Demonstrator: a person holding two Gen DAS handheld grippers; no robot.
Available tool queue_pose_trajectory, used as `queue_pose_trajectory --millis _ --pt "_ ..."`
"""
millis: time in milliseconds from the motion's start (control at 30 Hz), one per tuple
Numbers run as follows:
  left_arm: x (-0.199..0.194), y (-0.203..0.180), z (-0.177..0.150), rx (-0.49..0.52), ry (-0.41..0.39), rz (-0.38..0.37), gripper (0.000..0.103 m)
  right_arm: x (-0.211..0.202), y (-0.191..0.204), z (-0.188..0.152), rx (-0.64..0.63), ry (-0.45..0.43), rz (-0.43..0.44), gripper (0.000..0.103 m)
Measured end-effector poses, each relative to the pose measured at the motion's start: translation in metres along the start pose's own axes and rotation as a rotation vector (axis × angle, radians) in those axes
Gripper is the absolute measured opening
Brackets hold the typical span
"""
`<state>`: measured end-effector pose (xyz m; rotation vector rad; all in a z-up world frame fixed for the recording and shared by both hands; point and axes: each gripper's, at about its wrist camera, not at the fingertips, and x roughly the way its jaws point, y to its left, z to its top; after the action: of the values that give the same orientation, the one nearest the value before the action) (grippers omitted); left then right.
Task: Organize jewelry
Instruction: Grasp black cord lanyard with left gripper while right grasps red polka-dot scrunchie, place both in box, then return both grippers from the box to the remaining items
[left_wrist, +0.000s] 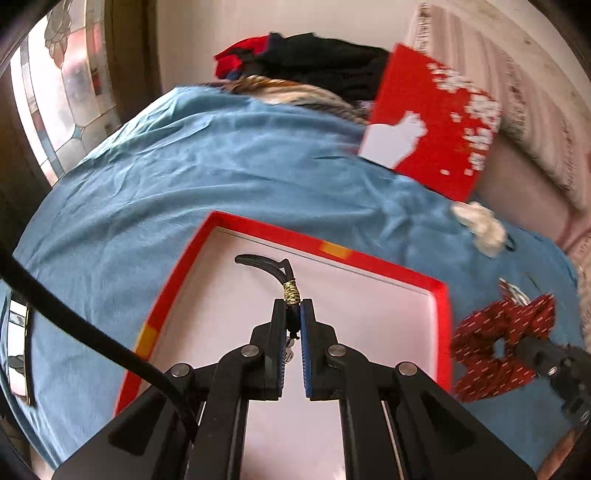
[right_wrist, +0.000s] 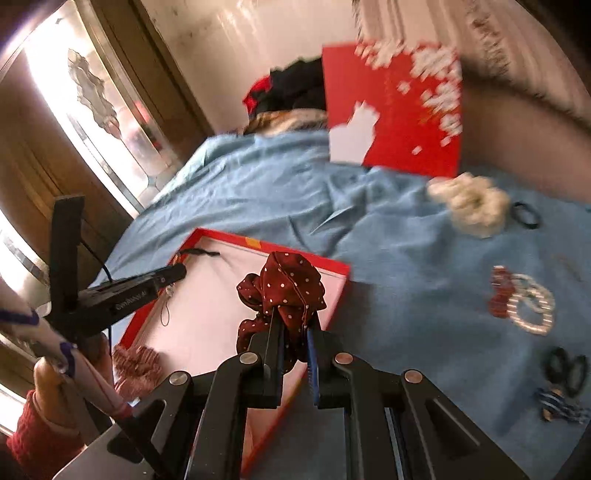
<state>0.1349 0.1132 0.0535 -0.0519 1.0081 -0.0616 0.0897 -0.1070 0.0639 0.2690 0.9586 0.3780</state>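
A red-rimmed shallow box (left_wrist: 255, 227) with a white inside lies on a blue cloth; it also shows in the right wrist view (right_wrist: 332, 263). My left gripper (left_wrist: 293, 306) is shut on a black cord with a gold wrap (left_wrist: 290, 290), held over the box; its black tassel end (left_wrist: 258, 260) curves up left. My right gripper (right_wrist: 295, 321) is shut on a dark red polka-dot scrunchie (right_wrist: 284, 284), held over the box's right edge. The same scrunchie shows at the right in the left wrist view (left_wrist: 498, 339).
A red box lid (right_wrist: 402, 110) leans at the back. On the blue cloth (right_wrist: 406, 258) lie a white scrunchie (right_wrist: 469, 203), a black hair tie (right_wrist: 526, 214), a red clip with silver rings (right_wrist: 524, 299), black ties (right_wrist: 567, 369) and a striped piece (right_wrist: 557, 404). Clothes are piled behind.
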Motion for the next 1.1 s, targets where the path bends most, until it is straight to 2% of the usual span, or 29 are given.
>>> queue_pose_trajectory --millis 167,333,433,467,500,533,567,633,767,833,967,1100 --pt "0.029 0.021 0.016 -0.024 0.015 0.030 0.007 0.055 -0.004 0.010 0.049 0.064 0.020 0.011" --pt "0.045 0.033 0.021 -0.048 0.026 0.039 0.007 0.083 -0.002 0.009 0.058 0.103 0.022 0.012" --pt "0.045 0.037 0.020 -0.062 0.028 0.035 0.008 0.086 0.002 0.008 0.036 0.103 -0.005 0.019" --pt "0.044 0.037 0.020 -0.070 0.030 0.033 0.011 0.084 0.002 0.009 0.036 0.101 -0.007 0.032" --pt "0.041 0.037 0.019 -0.077 0.031 0.033 0.014 0.081 0.002 0.009 0.036 0.095 -0.009 0.044" --pt "0.038 0.037 0.018 -0.086 0.031 0.034 0.020 0.075 0.002 0.009 0.036 0.082 -0.012 0.048" --pt "0.031 0.036 0.018 -0.092 0.025 0.034 0.020 0.069 0.002 0.009 0.035 0.070 -0.013 0.050" --pt "0.016 0.032 0.016 -0.085 0.007 0.029 0.021 0.057 0.001 0.010 0.032 0.059 -0.010 0.050" --pt "-0.030 0.021 0.009 -0.063 -0.055 0.038 0.036 0.021 -0.004 0.005 0.032 0.024 -0.017 0.054" --pt "-0.054 0.013 0.001 -0.052 -0.084 0.038 0.040 -0.001 -0.010 -0.005 0.035 0.010 -0.017 0.056" --pt "-0.099 -0.008 -0.029 -0.048 -0.108 -0.016 0.052 -0.050 -0.033 -0.043 0.037 -0.004 -0.052 0.058" --pt "-0.125 -0.036 -0.075 -0.051 -0.101 -0.085 0.055 -0.091 -0.069 -0.096 0.078 0.001 -0.120 0.059"
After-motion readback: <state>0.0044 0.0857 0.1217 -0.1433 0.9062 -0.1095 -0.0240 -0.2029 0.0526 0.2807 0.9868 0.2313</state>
